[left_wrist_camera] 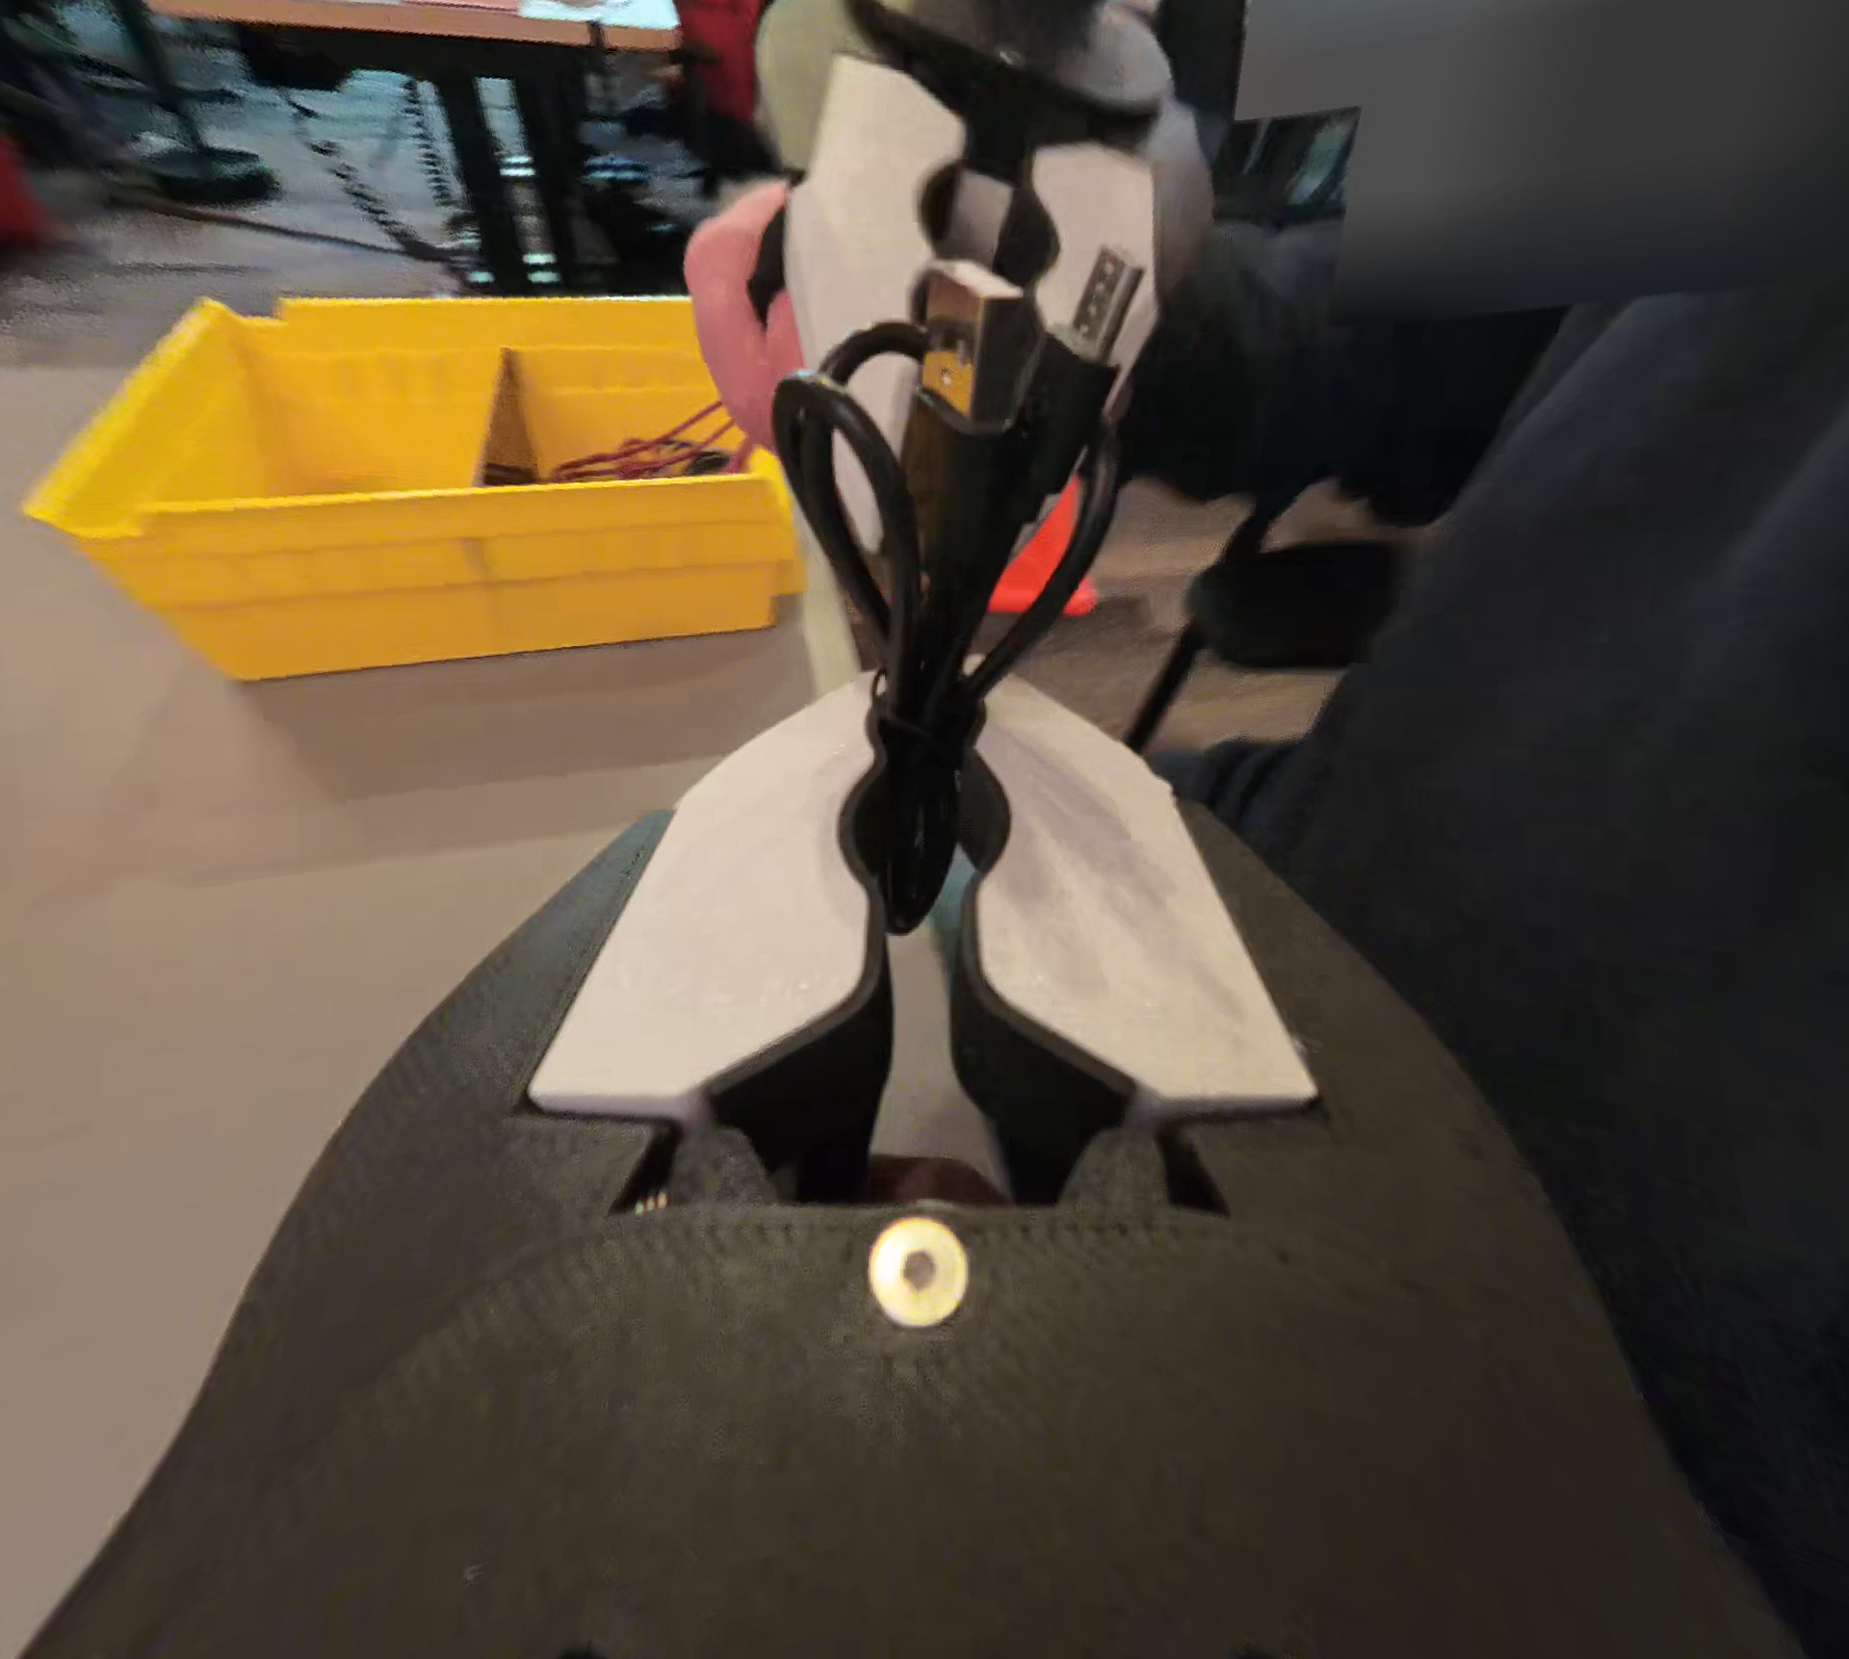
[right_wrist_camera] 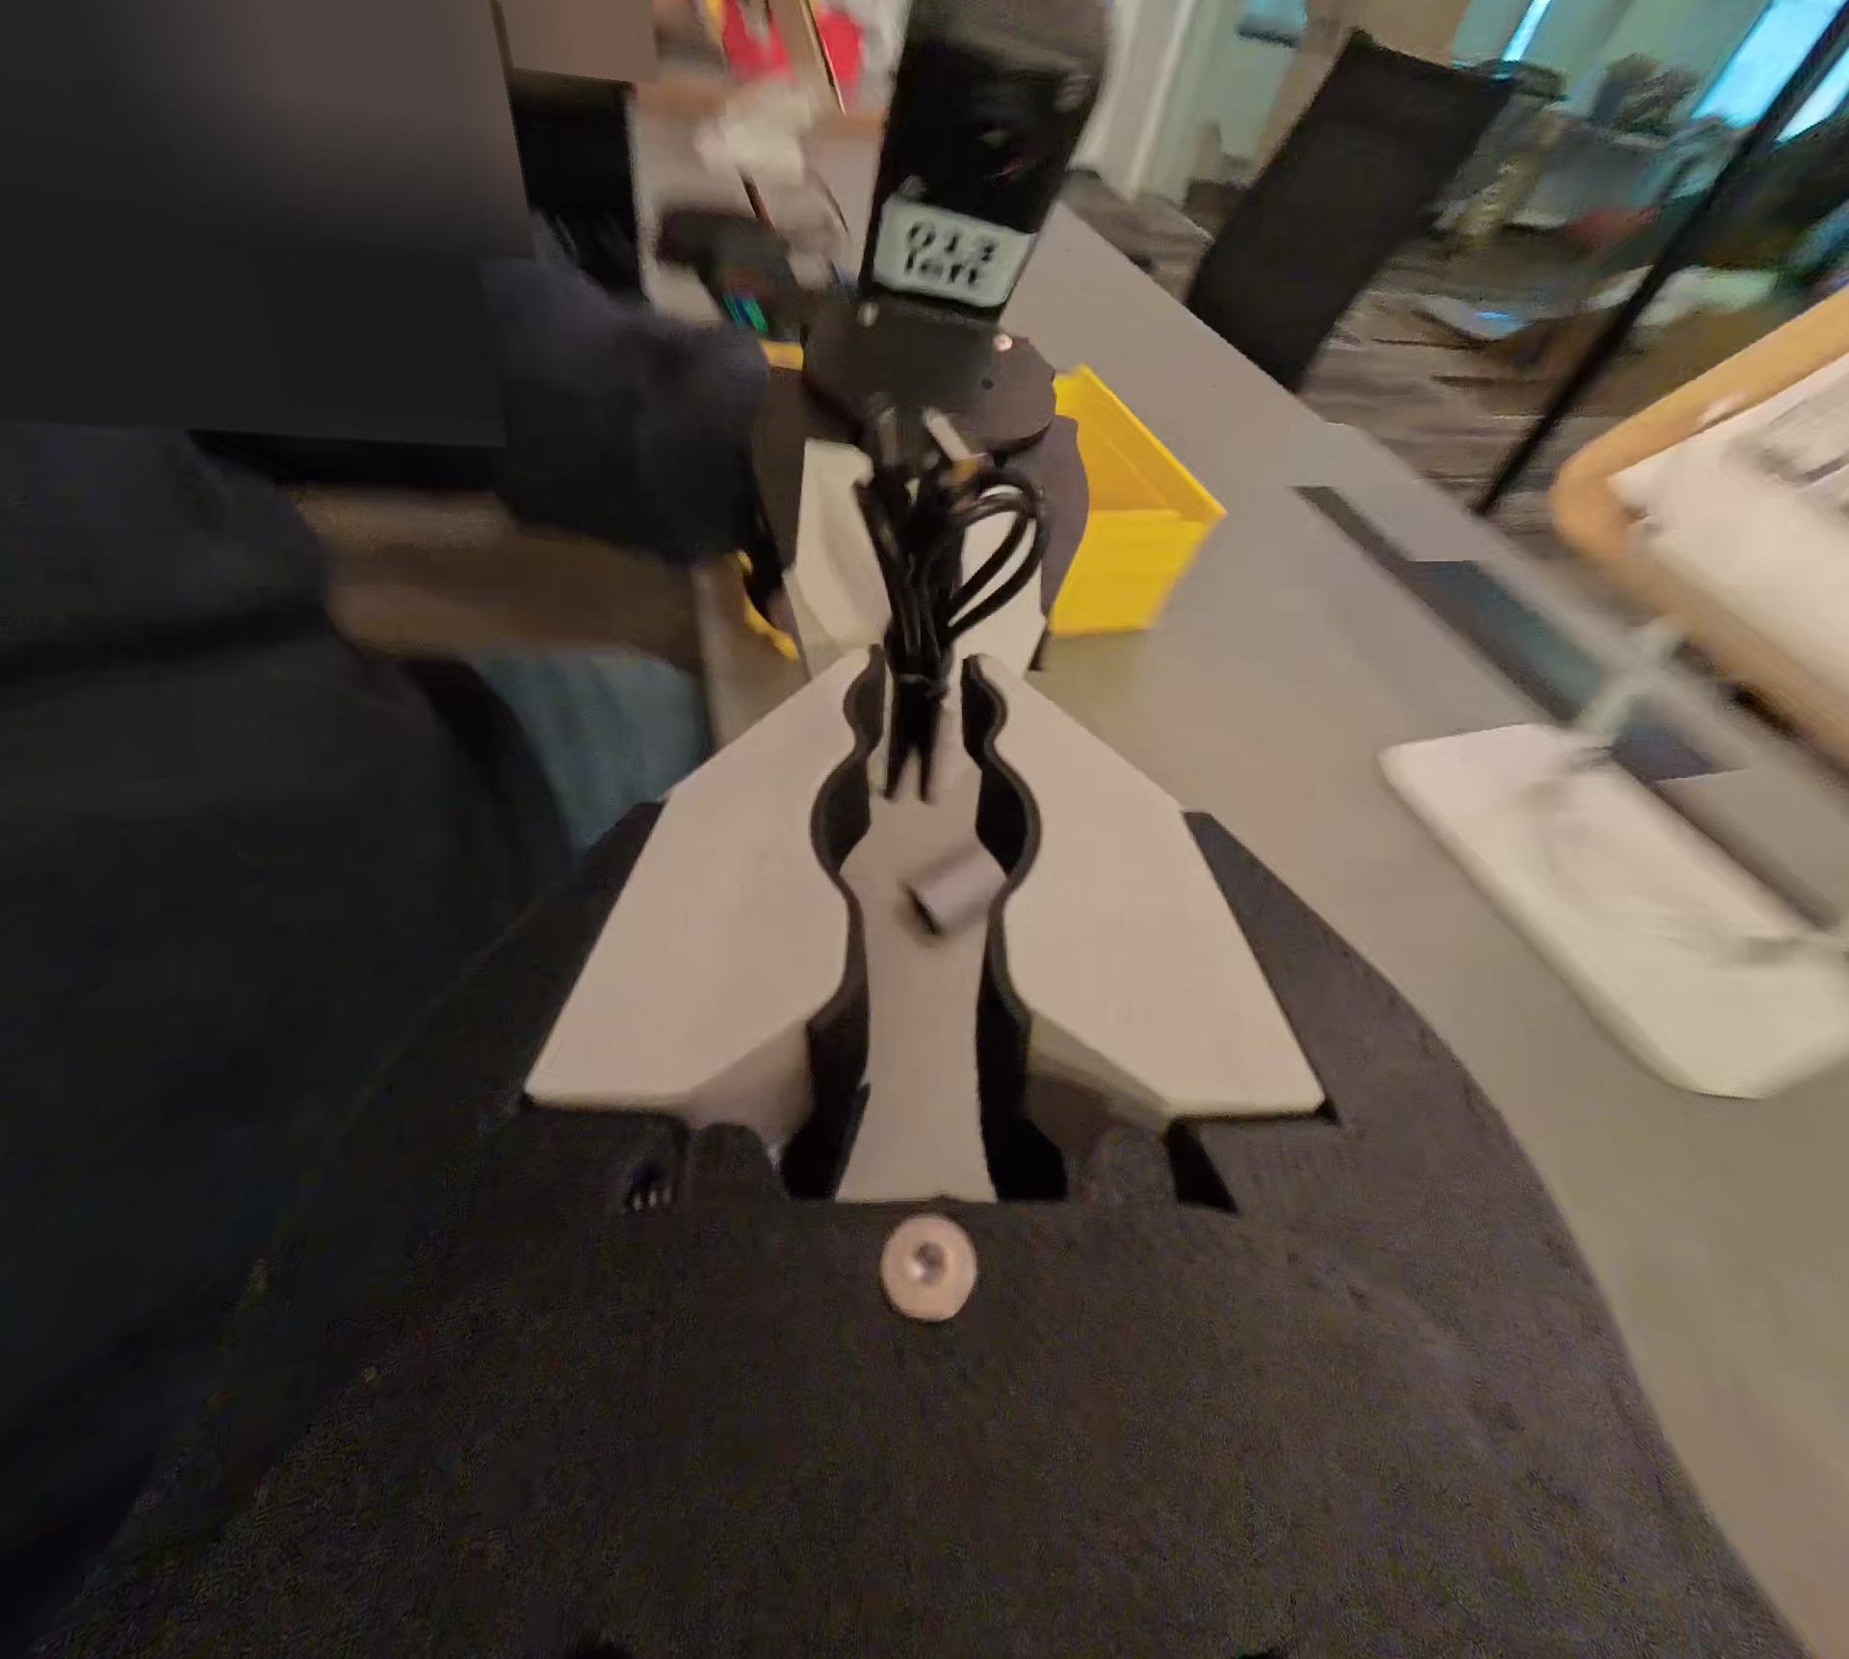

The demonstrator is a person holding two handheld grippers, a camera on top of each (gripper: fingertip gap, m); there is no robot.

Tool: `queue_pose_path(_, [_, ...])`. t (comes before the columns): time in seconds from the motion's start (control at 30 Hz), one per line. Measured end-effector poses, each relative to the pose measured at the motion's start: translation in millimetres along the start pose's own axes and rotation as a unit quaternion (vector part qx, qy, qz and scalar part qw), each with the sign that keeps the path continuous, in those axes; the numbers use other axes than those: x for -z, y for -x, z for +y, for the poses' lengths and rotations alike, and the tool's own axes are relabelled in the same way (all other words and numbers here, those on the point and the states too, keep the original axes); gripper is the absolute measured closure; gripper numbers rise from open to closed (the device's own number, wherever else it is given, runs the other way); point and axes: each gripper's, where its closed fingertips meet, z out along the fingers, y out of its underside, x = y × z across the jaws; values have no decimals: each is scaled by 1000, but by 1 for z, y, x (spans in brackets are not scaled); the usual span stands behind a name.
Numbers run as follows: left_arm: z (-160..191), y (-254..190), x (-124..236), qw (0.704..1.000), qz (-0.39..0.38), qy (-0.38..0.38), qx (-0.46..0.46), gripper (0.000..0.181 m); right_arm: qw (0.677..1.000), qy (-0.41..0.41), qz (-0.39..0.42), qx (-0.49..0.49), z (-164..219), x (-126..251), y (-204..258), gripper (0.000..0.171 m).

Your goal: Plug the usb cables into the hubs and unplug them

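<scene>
While the left gripper [left_wrist_camera: 915,811] pinches the bundled black cable [left_wrist_camera: 905,571] near its tie, the plug [left_wrist_camera: 966,341] points up and away toward the right gripper [left_wrist_camera: 986,210]. The right gripper [right_wrist_camera: 926,711] sits narrow around the bundle's far end; whether it grips is unclear.

even indoor light, soft shadows, blurred backgrounds, wide-angle stretch at edges

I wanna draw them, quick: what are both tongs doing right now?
Left tongs: closed on the black cable bundle.
Right tongs: cannot tell; the bundle's end sits between the tips.
</scene>
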Motion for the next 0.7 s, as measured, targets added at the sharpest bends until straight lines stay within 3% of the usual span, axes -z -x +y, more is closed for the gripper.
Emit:
queue_pose_path(0.07, [-2, 2, 1, 997, -33, 18, -60, 174, 990, -60, -41, -123, -7, 6, 0, 151])
queue_pose_path(0.17, [-12, 4, 4, 989, -71, 19, -131, 174, 969, -63, -87, -222, 3, 3, 5, 151])
queue_pose_path(0.23, [-12, 6, 4, 972, -104, 50, -204, 174, 959, -81, -96, -255, 1, 2, 6, 160])
queue_pose_path(0.43, [-16, 11, 6, 908, -177, 123, -358, 175, 926, -120, -134, -331, -4, 1, 8, 161])
queue_pose_path(0.7, [-17, 17, 7, 851, -220, 166, -448, 175, 900, -144, -167, -375, -4, 7, 11, 155])
